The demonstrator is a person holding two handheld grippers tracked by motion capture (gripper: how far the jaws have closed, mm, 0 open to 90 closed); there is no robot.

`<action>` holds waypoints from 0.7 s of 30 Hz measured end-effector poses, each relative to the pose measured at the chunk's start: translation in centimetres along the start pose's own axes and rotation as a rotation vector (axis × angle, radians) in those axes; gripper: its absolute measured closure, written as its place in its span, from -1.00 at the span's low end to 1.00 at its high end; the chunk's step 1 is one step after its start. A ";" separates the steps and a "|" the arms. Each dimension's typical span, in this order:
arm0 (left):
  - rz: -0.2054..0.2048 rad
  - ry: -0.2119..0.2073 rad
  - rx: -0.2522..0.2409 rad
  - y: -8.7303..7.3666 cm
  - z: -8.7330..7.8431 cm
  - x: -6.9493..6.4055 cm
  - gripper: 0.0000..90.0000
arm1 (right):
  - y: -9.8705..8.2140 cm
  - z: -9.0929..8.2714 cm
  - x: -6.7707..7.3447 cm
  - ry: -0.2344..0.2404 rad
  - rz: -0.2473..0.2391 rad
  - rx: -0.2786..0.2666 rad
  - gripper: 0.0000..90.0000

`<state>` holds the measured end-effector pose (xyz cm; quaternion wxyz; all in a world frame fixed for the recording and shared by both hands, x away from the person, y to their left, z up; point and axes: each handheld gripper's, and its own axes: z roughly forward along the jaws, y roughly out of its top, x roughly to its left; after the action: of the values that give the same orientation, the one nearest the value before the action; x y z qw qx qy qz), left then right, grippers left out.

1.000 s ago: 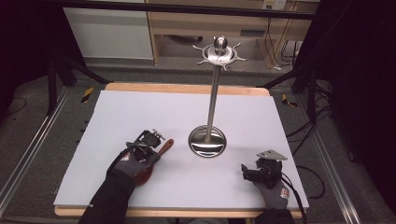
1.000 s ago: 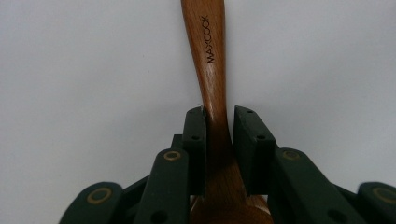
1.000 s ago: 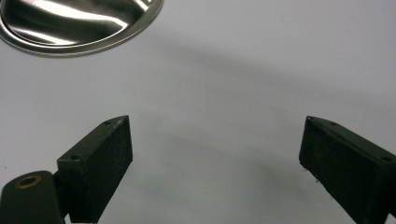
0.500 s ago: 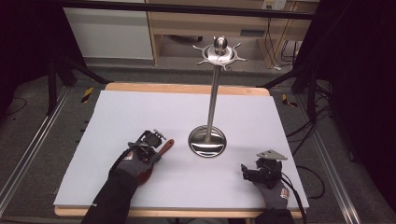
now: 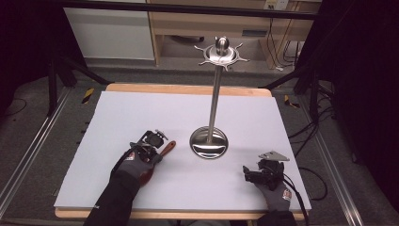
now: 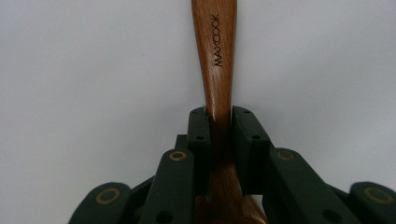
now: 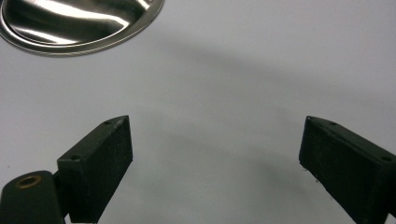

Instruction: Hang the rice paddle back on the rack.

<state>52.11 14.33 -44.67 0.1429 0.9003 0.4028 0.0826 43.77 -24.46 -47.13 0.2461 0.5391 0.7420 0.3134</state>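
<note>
A wooden utensil handle marked MAXCOOK lies on the white mat, its reddish end pointing toward the metal stand. My left gripper is shut on this handle; its jaws have just been closing and now press both sides of the wood. In the high view the left gripper sits left of the stand's base. My right gripper stands open over bare mat with nothing between its jaws. Seen from above, the right gripper rests near the front right, pointing left.
A tall steel stand rises mid-table from a round shiny base, topped by a ring of hooks. That base lies ahead-left of the right jaws. The white mat covers the wooden table; dark frames and cables flank both sides.
</note>
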 end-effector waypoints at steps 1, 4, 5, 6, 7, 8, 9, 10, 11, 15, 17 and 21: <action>0.002 -0.006 -0.007 -0.1 -0.1 0.0 0.72 | 0.0 0.0 0.0 0.000 -0.003 0.000 -0.78; 0.010 -0.007 -0.012 -0.2 -0.3 0.0 0.72 | 0.0 -0.1 0.0 0.000 0.001 0.000 -0.78; 0.010 -0.010 -0.016 -0.3 -0.4 -0.1 0.72 | 0.0 -0.1 0.0 0.001 0.001 0.000 -0.78; 0.017 -0.010 -0.023 -0.4 -0.7 -0.1 0.72 | 0.0 -0.1 0.0 0.001 0.000 0.001 -0.78; 0.013 -0.015 -0.028 -0.5 -0.8 -0.2 0.72 | 0.0 -0.1 0.0 0.000 -0.001 0.000 -0.78; 0.013 -0.015 -0.028 -0.5 -0.8 -0.2 0.72 | 0.0 -0.1 0.0 0.000 -0.001 0.000 -0.78; 0.014 -0.014 -0.036 -0.6 -1.0 -0.2 0.72 | 0.0 -0.1 0.0 0.001 0.000 0.000 -0.78; 0.011 -0.016 -0.044 -0.7 -1.1 -0.2 0.72 | 0.0 -0.1 0.0 0.000 0.000 0.000 -0.78; 0.014 -0.018 -0.062 -0.9 -1.5 -0.2 0.72 | 0.0 -0.1 0.0 0.000 0.000 0.000 -0.78; 0.032 -0.014 -0.086 -1.3 -2.1 -0.2 0.72 | 0.0 -0.1 0.0 0.000 0.002 0.001 -0.78; 0.024 -0.019 -0.100 -1.6 -2.4 -0.3 0.72 | 0.0 -0.1 0.0 0.001 0.001 0.002 -0.78; 0.031 -0.018 -0.120 -2.0 -2.9 -0.3 0.73 | 0.0 -0.1 0.0 0.002 0.000 0.002 -0.78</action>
<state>49.75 15.96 -42.55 0.1989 0.8970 0.3818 0.1005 43.70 -24.50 -47.09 0.2445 0.5391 0.7426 0.3132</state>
